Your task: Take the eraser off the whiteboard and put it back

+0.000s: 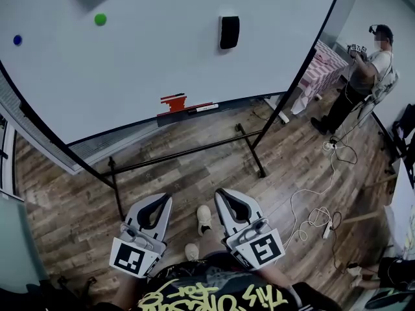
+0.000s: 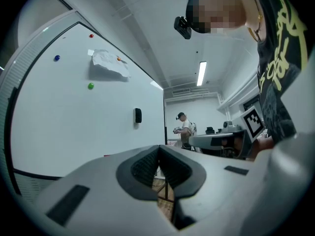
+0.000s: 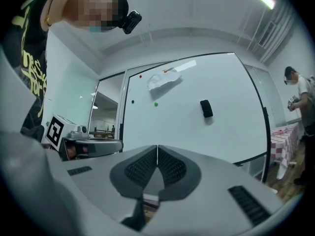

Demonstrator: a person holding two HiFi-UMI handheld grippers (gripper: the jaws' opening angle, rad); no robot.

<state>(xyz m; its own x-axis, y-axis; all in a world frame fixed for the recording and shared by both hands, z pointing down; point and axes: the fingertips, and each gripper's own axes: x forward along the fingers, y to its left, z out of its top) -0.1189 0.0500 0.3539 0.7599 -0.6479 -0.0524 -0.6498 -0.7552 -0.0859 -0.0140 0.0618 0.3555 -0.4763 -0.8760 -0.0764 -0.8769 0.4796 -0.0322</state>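
Left gripper, right gripper: jaws pressed together, empty, side by side. Black eraser: on whiteboard, well apart.

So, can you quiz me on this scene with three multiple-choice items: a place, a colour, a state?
1. Where is the eraser? A. on the whiteboard B. on the floor C. in a gripper
2. What colour is the eraser? A. black B. yellow C. pink
3. How do the right gripper's jaws stand? A. wide apart B. together, empty C. clamped on a pen
Answers: 1 A, it hangs on the board; 2 A, dark against white; 3 B, pads meet, nothing between.
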